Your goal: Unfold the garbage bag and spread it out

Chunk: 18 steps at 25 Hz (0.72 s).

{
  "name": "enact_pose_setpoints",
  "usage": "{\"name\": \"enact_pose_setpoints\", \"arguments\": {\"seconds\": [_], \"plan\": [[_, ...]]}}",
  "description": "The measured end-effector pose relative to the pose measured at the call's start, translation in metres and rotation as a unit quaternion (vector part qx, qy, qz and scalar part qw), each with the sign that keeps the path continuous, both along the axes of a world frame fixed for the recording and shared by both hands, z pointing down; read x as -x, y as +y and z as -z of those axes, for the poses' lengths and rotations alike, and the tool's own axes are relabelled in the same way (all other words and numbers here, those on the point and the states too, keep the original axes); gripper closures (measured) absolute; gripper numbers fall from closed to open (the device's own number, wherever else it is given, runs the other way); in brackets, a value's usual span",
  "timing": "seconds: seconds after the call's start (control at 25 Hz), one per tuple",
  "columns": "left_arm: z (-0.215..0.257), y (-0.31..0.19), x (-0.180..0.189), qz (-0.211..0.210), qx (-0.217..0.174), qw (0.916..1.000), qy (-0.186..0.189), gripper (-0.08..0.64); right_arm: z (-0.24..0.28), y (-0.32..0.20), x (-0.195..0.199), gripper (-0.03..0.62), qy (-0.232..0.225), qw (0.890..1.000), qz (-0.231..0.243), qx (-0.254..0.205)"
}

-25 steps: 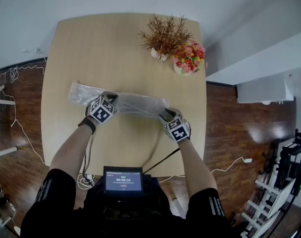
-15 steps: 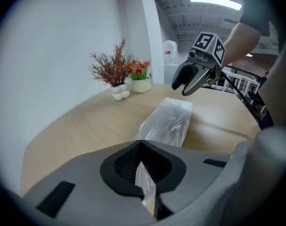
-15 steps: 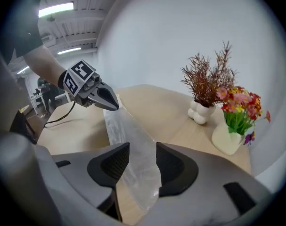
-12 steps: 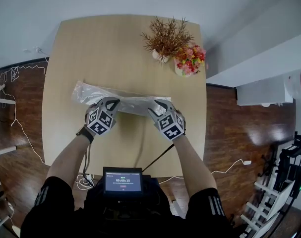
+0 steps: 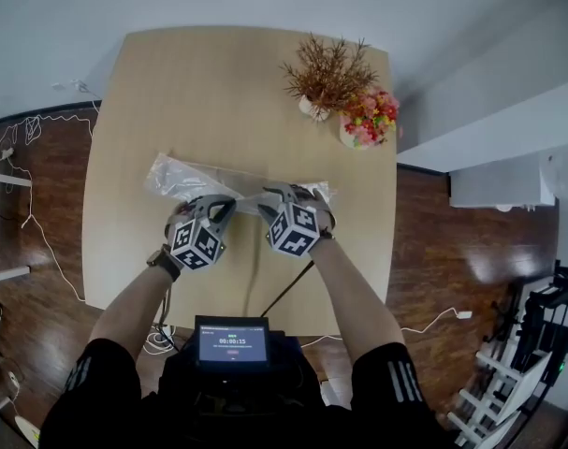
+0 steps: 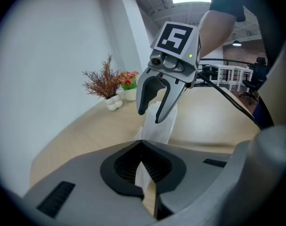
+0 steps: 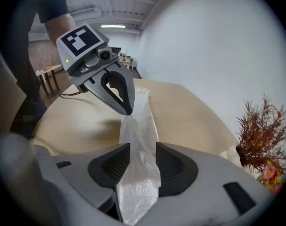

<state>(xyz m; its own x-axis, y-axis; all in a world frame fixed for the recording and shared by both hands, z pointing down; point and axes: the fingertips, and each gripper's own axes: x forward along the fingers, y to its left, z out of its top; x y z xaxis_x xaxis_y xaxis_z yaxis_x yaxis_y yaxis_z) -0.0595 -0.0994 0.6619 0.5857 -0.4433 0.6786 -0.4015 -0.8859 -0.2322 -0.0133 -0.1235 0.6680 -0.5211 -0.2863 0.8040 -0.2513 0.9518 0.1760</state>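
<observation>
Left gripper [image 5: 219,206] pinches garbage bag [image 5: 184,178]; right gripper [image 5: 285,196] gapes, apparently loose around it.

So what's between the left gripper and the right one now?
Only a short span of the garbage bag, pinched by the left gripper and passing through the open right gripper; the head view shows it.

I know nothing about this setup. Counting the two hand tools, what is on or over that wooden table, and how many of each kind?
Plastic bag: 1
Potted plants: 2 (dry brown plant, pink flowers)
Hand-held grippers: 2 (left gripper, right gripper)
Total: 5
</observation>
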Motion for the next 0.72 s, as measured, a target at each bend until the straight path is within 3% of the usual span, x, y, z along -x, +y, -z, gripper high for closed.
{"name": "enact_pose_setpoints", "arguments": {"seconds": [0.16, 0.32, 0.4, 0.48, 0.6, 0.72], "plan": [[-0.003, 0.007, -0.003, -0.008, -0.001, 1.0, -0.004, 0.56, -0.014, 0.009, 0.008, 0.485, 0.033, 0.999, 0.037, 0.004], [-0.006, 0.013, -0.004, -0.018, 0.009, 0.9998, -0.004, 0.56, -0.02, 0.016, 0.007, 0.571, 0.041, 0.998, 0.04, 0.006], [-0.005, 0.016, -0.003, -0.028, 0.02, 0.9994, -0.001, 0.552, -0.019, 0.017, 0.007, 0.572, 0.04, 0.998, 0.04, 0.001], [0.001, 0.018, 0.0, -0.039, 0.028, 0.9988, 0.002, 0.458, -0.015, 0.019, 0.006, 0.572, 0.039, 0.998, 0.04, -0.005], [0.018, 0.015, 0.012, -0.063, 0.024, 0.9977, -0.005, 0.444, -0.008, 0.021, 0.006, 0.572, 0.035, 0.998, 0.043, -0.015], [0.028, 0.001, 0.034, -0.083, 0.025, 0.9954, -0.04, 0.445, -0.001, 0.023, 0.007, 0.572, 0.035, 0.998, 0.052, -0.027]]}}
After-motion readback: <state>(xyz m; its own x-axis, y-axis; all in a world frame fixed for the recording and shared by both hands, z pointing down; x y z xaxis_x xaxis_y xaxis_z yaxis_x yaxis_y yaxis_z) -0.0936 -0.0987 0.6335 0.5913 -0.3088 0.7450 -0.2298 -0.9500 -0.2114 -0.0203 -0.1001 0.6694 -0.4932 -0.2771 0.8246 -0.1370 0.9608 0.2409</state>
